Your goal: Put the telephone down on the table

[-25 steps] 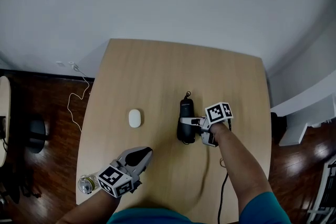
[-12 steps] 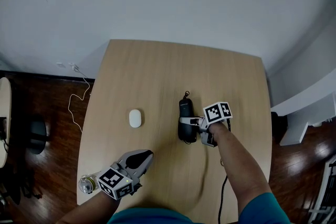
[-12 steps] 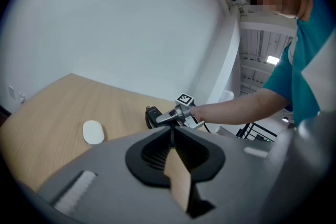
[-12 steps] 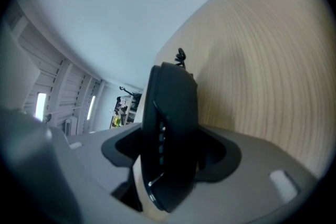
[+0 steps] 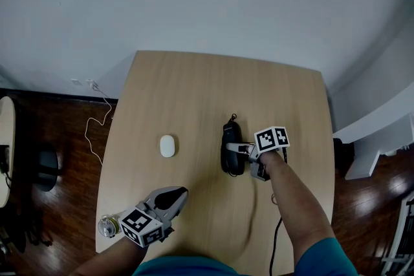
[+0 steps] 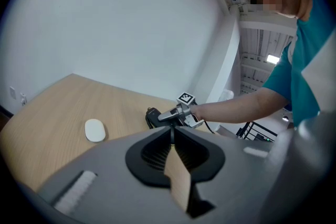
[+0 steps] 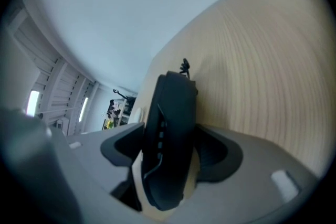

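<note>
The black telephone handset (image 5: 229, 134) lies lengthwise right of the middle of the wooden table (image 5: 194, 81). My right gripper (image 5: 230, 149) reaches in from the right and is shut across its middle. In the right gripper view the handset (image 7: 173, 107) fills the space between the jaws of that gripper (image 7: 170, 149). I cannot tell whether it touches the tabletop. My left gripper (image 5: 180, 192) sits low near the table's front left; its jaws (image 6: 172, 139) meet with nothing between them. From there I see the telephone (image 6: 152, 118) close to the wood.
A white mouse (image 5: 167, 145) lies left of the telephone, also seen as a white mouse (image 6: 95, 130) from the left gripper. A small clear round object (image 5: 107, 226) sits at the front left corner. A black cord (image 5: 275, 236) runs along the right arm.
</note>
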Motion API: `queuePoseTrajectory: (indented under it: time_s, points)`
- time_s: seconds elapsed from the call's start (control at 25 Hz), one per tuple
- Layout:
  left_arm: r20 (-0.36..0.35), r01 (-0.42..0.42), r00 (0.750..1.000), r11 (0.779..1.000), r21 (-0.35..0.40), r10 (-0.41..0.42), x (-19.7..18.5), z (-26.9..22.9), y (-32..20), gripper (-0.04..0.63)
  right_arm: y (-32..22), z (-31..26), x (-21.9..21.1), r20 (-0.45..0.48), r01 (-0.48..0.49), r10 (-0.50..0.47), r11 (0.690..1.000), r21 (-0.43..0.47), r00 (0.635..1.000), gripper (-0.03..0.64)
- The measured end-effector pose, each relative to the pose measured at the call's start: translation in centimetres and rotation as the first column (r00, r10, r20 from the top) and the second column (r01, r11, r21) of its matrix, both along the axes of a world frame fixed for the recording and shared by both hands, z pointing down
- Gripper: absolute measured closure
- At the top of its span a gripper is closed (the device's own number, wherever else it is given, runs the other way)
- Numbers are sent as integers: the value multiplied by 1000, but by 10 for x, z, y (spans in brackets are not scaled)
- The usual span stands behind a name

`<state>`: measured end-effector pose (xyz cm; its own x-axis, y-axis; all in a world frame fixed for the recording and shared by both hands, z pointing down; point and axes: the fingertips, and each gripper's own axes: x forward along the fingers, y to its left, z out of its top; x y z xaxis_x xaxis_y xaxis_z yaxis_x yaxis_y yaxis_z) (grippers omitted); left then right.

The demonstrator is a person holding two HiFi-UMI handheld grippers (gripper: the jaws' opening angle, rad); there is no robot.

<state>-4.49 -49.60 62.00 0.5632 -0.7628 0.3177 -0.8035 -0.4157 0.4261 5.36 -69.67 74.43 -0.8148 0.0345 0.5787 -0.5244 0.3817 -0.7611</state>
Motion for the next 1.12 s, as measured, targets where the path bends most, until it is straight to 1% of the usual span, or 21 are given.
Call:
queuePoseTrajectory:
  time_s: [0.24,0.56,0.6,0.68,0.76,0.84,0.92,0.96,1.0,1.12]
  points:
    - [2,-9,1000,1000,6,9,3,-1,-1,571,-10,-1,19,-33,-36,37,999,30,999,289]
    - [19,-23,1000,1000,12,23,8,-4,1,571,-22,-4,54,-68,-102,107,993,64,992,290]
    - [22,-23,1000,1000,14,22,8,-5,1,571,-24,-7,57,-63,-109,114,991,77,991,299]
    - [24,-19,1000,1000,19,18,7,-10,3,571,-23,-21,59,-20,-122,126,985,125,992,312]
    - [20,-9,1000,1000,25,8,7,-17,5,571,-15,-49,58,54,-120,111,973,199,992,318]
    - [19,-7,1000,999,32,6,9,-24,10,571,7,-83,56,136,-96,60,955,282,989,326]
    - [14,-10,1000,999,38,9,13,-33,19,571,40,-117,54,233,-86,5,937,338,972,346]
    - [11,-12,1000,999,43,11,15,-39,24,571,59,-133,54,283,-85,-19,932,353,959,368]
    - [8,-14,1000,999,50,13,17,-44,29,571,78,-146,52,326,-82,-45,927,365,944,408]
    - [4,-9,1000,997,80,8,20,-63,45,571,132,-176,46,416,-62,-124,912,405,901,504]
